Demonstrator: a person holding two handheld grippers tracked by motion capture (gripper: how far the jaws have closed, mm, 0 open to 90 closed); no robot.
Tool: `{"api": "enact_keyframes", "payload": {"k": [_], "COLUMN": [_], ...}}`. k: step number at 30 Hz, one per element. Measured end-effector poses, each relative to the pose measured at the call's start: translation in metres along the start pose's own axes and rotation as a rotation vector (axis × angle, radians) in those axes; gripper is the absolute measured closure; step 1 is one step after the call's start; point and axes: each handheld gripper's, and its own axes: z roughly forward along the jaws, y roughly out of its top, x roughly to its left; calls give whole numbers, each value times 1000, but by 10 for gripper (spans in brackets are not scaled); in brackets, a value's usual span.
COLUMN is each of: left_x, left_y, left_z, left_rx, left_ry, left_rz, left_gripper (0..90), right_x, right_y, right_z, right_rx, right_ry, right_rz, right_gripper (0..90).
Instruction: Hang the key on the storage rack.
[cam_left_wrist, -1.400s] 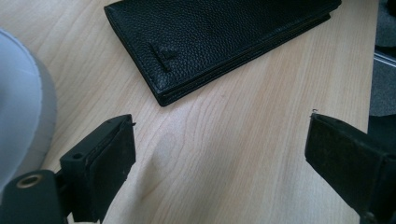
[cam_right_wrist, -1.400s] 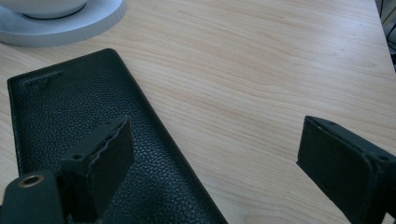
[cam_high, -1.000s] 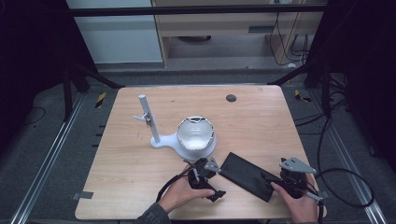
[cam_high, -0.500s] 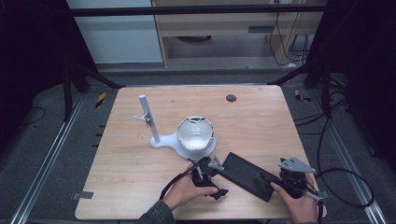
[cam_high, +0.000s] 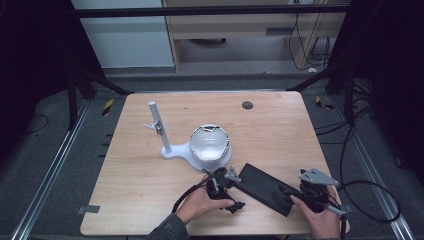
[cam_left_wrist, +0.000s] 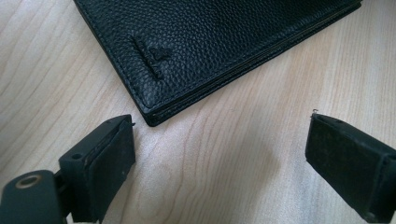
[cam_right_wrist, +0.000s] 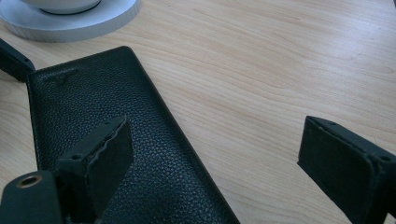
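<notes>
- Little has shifted since the earlier frames: the left tongs (cam_high: 227, 176) have edged slightly along the near corner of the wallet, and the right tongs (cam_high: 300, 192) stay put at its other end.
- Counter (cam_high: 270, 125): a pale wooden top, filling the middle of the high view.
- White stand (cam_high: 167, 150) with an upright post and a bowl-shaped cup (cam_high: 210, 142), just above centre.
- Black wallet (cam_high: 265, 187): it lies flat in the lower right of the high view, set diagonally, between the two tongs.
- It looks light, thin and flexible, with pebbled leather that should grip well; being flat on the wood, I judge that an edge or corner is the place to take hold.
- Left tongs, in their own view: jaws wide, holding nothing, the wallet's corner (cam_left_wrist: 154, 114) just ahead.
- Right tongs: jaws wide too, one jaw over the wallet (cam_right_wrist: 154, 158), nothing clamped.
</notes>
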Motion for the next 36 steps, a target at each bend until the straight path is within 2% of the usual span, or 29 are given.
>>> {"api": "enact_keyframes", "payload": {"k": [13, 18, 26, 32, 36], "left_x": [-2, -2, 0, 3, 5], "left_y": [2, 2, 4, 5, 7], "left_z": [2, 2, -5, -10, -13], "left_rx": [-1, -4, -54, -108, -129], "left_ry": [-12, -18, -36, -30, -18], "left_rz": [15, 7, -25, -44, -51], "left_gripper": [85, 85, 128, 181, 264], "right_x": [0, 0, 1, 3, 11], "right_y": [0, 0, 1, 4, 11], "right_z": [0, 0, -1, -5, -11], "right_rx": [2, 0, -2, -12, -29], "right_ry": [2, 3, 6, 21, 49], "right_rz": [4, 3, 2, 2, -22], "right_gripper": [101, 101, 101, 94, 103]}}
